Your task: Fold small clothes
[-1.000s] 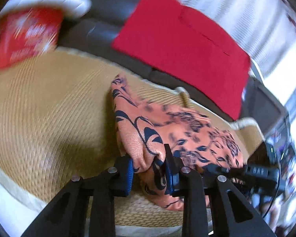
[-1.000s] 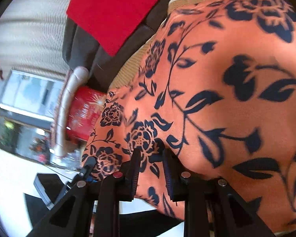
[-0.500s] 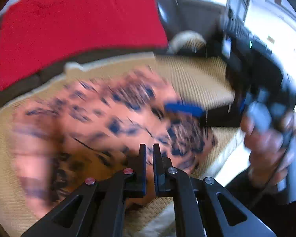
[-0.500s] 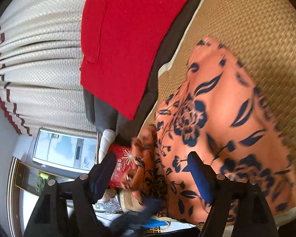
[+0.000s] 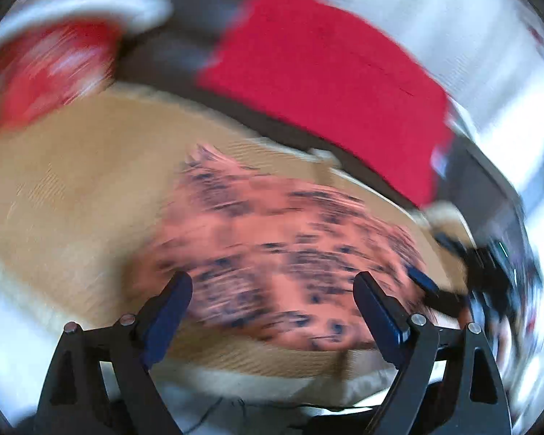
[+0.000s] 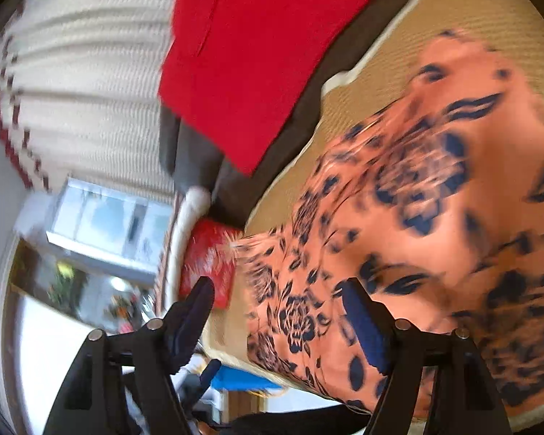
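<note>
The orange cloth (image 5: 272, 253) lies on the woven mat (image 5: 72, 181), right in front of both tongs. The left tongs (image 5: 272, 297) gape wide and hold nothing. The right tongs (image 6: 277, 311) gape wide too, empty, with the cloth's near edge between them. The cloth's long side runs left to right before the left tongs. Both look about as near.
</note>
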Available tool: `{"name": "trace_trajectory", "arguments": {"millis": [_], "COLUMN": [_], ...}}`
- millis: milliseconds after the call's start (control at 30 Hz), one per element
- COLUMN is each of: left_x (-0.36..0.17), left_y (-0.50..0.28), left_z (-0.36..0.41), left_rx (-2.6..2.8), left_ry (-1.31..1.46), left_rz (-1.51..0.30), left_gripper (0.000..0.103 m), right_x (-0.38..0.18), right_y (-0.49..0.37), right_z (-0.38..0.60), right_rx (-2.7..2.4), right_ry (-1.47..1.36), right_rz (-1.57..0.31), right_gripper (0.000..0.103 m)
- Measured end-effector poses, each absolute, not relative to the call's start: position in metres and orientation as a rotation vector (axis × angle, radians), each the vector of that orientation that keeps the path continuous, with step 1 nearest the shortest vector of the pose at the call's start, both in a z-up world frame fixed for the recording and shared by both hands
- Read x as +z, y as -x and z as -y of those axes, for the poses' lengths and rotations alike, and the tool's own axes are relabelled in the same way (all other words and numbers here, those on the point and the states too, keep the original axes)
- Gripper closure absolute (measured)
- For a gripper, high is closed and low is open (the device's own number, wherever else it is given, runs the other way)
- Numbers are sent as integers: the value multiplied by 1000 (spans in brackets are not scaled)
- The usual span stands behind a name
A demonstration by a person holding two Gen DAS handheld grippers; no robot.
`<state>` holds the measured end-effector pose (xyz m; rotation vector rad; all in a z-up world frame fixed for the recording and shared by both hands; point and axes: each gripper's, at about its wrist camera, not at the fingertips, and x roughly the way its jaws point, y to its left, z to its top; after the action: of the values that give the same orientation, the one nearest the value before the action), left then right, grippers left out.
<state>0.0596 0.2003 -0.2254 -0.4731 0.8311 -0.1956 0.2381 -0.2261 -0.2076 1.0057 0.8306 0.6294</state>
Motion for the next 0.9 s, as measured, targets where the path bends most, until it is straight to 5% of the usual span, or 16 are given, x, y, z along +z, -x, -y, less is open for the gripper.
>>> {"name": "trace_trajectory", "arguments": {"millis": [67,467,700,900], "left_x": [-247,-295,-306,-314], "left_y": [-55,-71,-104,-113], "left_z": [-229,-220,-195,-194], "left_rx": [-136,-135,-109,-101], "left_ry": [621,899,808,811], "left_rz": [-890,-931,-889,-841], "left_gripper": [13,15,42,44], "right_x": [-206,-241,-246,-246], "right_y": [-243,-257,-259,-257], "right_z": [202,160,171,168], "right_rx": [626,552,595,599], "right_ry": [-923,-879,-912,-897], "right_rz": [-865,-1033,-1043,-1044], "right_gripper": [45,52,52,52]}}
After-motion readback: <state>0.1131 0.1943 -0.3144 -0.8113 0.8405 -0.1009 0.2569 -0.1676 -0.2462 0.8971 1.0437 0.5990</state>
